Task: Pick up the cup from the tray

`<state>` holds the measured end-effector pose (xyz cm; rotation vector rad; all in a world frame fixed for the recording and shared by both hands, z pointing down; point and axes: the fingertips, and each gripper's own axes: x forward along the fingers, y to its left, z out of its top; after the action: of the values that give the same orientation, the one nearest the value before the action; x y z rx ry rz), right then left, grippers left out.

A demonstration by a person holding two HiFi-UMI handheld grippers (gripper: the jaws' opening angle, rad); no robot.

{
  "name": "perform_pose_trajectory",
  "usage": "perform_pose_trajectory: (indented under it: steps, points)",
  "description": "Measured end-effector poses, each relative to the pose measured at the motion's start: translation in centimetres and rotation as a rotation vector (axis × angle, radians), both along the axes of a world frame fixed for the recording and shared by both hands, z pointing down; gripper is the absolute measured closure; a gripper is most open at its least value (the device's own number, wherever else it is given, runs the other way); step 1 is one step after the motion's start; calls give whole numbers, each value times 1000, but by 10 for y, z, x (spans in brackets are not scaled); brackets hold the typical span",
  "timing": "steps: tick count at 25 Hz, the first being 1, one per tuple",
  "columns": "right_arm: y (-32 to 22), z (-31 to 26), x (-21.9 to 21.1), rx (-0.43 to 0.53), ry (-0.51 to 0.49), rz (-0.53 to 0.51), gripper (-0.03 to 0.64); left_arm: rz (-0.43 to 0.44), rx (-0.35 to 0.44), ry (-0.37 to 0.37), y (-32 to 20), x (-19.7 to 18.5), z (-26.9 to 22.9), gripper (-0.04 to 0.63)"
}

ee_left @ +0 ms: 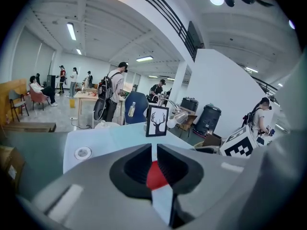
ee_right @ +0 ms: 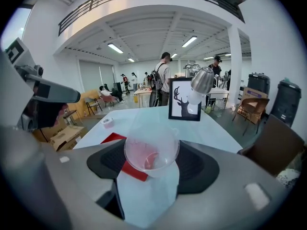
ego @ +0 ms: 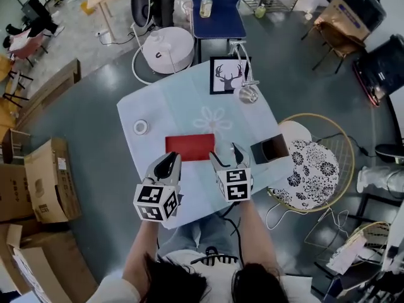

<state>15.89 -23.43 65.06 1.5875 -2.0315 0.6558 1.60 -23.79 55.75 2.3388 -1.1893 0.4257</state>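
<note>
A clear cup [ee_right: 151, 150] sits clasped by its sides between the jaws of the right hand-held gripper [ego: 223, 153], at the near right end of the red tray [ego: 190, 147]. Whether its base has cleared the tray cannot be told. The side grip appears chosen to carry the light cup straight up without tipping it. The left hand-held gripper [ego: 168, 163], jaws drawn together on nothing, hangs near the tray's left end, seemingly kept out of the way. The tray lies on a pale surface [ego: 183, 109].
</note>
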Motion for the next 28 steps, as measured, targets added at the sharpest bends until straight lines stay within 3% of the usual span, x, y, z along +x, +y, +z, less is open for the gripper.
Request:
perform_pose_trajectory:
  steps: [12,28]
  points:
    - [14,16,41,-26,18,92,272,86,-29,-23,2,37,17,575]
    - [23,59,47,-89,25,112,271,79,-89,-41,-6,30,37,575]
